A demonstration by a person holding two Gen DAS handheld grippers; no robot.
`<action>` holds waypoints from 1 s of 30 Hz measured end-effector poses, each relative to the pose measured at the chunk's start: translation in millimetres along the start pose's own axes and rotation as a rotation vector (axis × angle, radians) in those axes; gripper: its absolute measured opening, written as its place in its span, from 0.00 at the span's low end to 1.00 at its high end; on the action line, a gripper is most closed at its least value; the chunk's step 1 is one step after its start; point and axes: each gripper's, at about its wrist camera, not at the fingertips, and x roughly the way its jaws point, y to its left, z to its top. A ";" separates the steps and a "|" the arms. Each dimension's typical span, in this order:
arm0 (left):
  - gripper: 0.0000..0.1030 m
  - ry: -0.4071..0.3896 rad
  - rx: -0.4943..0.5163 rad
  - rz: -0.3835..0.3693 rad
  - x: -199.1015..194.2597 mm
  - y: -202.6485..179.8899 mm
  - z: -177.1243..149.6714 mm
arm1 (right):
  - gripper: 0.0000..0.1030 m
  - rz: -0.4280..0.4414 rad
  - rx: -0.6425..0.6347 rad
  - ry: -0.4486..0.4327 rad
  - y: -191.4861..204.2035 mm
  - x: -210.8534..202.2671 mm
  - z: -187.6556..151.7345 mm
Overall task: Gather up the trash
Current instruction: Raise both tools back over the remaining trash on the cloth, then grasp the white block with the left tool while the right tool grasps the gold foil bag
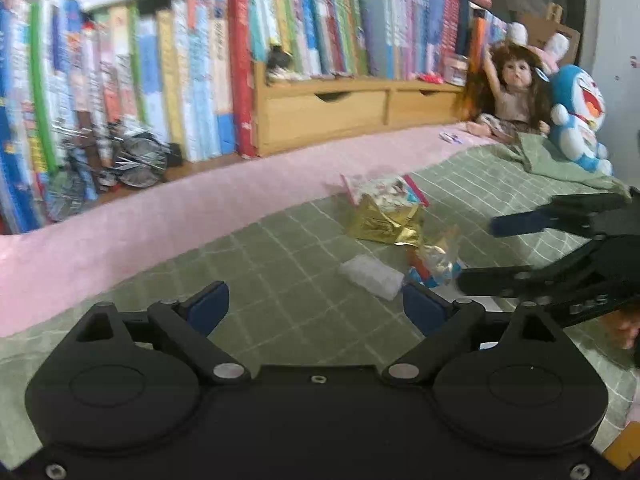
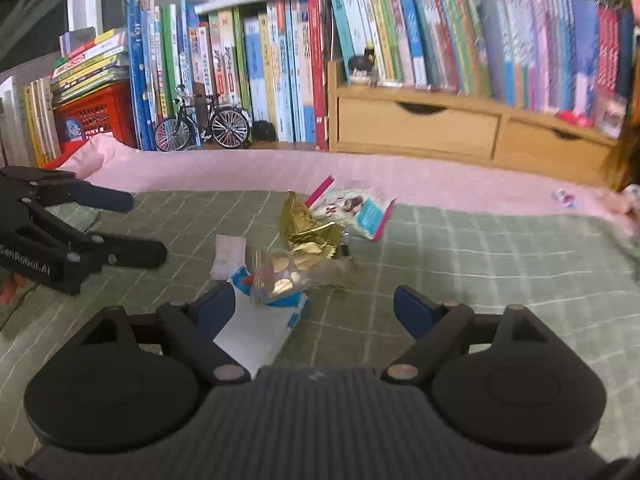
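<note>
Trash heaped mid green grid-checked quilted blanket (image 2: 460, 256): crinkled gold foil wrapper (image 2: 308, 228), flat glossy pink-edged snack packet (image 2: 356, 208), clear cellophane with gold discs (image 2: 280, 276), blue-white paper carton (image 2: 260, 320), pale folded tissue, possibly plastic (image 1: 372, 278). Left gripper (image 1: 316, 304) wide, empty. Right gripper (image 2: 316, 308) wide, carton just beside left pad, ungripped.

So it's a bed with a green checked blanket (image 2: 460, 264) over a pink sheet (image 2: 248, 172). Trash sits in a loose bunch mid-blanket: a crumpled gold foil (image 2: 308, 232), a pink-edged snack bag (image 2: 356, 208) just behind it, a clear wrapper (image 2: 280, 276) on a blue-and-white pack (image 2: 264, 320), and a small white packet (image 1: 372, 278) beside those. A tiny wrapper (image 2: 565, 197) lies alone on the pink. A doll (image 1: 516, 92) and blue plush (image 1: 580, 116) sit at the far end.
</note>
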 end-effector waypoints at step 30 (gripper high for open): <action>0.68 0.054 0.207 -0.197 57.3 -16.2 10.9 | 0.74 -0.051 -0.130 -0.012 -17.0 37.1 6.9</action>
